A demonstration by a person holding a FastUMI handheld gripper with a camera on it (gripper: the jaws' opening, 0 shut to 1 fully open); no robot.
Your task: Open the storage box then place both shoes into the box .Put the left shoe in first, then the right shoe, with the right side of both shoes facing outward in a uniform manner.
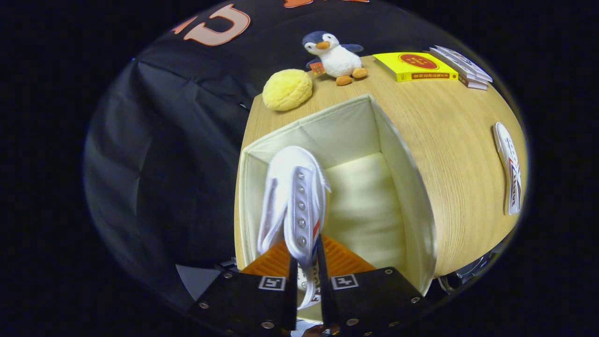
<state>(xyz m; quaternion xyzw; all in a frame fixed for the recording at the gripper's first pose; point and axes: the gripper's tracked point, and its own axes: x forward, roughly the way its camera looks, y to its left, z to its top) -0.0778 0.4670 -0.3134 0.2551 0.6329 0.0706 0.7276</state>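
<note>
My gripper [306,262] is shut on a white canvas shoe [292,196], both fingers pressing its upper near the eyelets. The shoe hangs toe-forward over the left half of an open cream fabric storage box [398,154], which stands on the wooden table just ahead of the fingers. The box's padded floor shows bare beside the shoe. A second white shoe [509,168] lies on its side on the table, well to the right of the box and apart from it.
Beyond the box on the wooden table [449,121] sit a yellow round sponge-like ball [287,89], a plush penguin [334,57], a yellow book [414,66] and a stack of white books [463,66]. The table's left edge runs along the box.
</note>
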